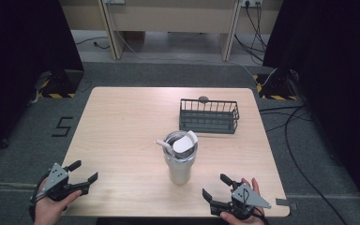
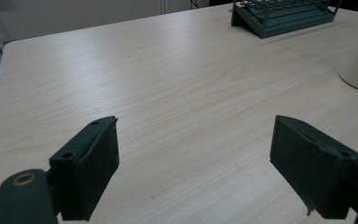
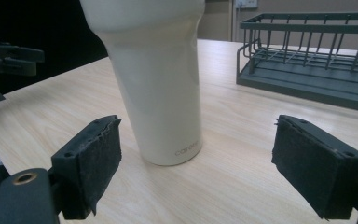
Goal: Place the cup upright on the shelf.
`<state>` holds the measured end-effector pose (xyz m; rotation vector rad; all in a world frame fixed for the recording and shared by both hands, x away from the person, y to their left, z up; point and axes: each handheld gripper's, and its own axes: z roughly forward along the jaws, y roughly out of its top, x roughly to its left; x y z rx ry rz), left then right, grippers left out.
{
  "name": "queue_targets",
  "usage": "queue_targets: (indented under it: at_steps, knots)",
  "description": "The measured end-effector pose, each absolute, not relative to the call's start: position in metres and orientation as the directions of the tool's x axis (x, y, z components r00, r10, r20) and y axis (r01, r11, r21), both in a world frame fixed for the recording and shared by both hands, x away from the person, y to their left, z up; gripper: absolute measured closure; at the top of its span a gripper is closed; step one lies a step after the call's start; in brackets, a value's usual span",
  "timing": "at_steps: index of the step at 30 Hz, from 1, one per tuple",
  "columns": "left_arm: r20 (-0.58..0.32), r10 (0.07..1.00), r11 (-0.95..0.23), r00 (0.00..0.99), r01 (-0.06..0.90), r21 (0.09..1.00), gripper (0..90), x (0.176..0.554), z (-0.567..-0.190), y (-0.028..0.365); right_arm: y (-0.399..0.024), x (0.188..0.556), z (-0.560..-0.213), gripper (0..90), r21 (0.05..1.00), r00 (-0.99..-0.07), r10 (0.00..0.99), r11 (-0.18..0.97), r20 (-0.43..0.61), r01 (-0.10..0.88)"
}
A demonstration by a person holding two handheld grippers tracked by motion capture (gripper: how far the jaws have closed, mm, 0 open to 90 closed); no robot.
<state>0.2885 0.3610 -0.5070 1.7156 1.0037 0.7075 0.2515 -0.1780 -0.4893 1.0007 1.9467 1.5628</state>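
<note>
Both my grippers, left gripper [image 1: 85, 171] and right gripper [image 1: 214, 186], spread wide, holding nothing. Cream tumbler [image 1: 180, 165] stands mid-table just ahead of the right one, white lid and straw [image 1: 163, 145] on top, "corkcicle"-like lettering unreadable. Wire basket [image 1: 209, 116] beyond.

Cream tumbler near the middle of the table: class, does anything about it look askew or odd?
The cream tumbler stands upright, but its white lid sits tilted across the rim rather than seated flat, beside a white straw. Nothing is spilled.
</note>
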Motion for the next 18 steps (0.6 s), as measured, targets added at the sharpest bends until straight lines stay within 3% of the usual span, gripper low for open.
queue_targets:
  at_steps: [3, 7, 18]
  knots:
    - [0.006, 0.875, -0.17, 0.485, 0.295, 0.94, 14.8, 0.288, -0.507, 0.361, -0.174, 0.252, -0.488, 16.0, 0.962, -0.649, 0.756, 0.105, 0.086, 0.25]
    - [0.012, 0.881, -0.171, 0.473, 0.296, 0.94, 14.9, 0.287, -0.507, 0.363, -0.163, 0.253, -0.482, 16.0, 0.966, -0.661, 0.75, 0.172, -0.004, 0.19]
    - [0.024, 0.88, -0.186, 0.474, 0.298, 0.936, 15.0, 0.287, -0.508, 0.361, -0.14, 0.269, -0.475, 15.9, 0.964, -0.681, 0.729, 0.225, -0.069, 0.144]
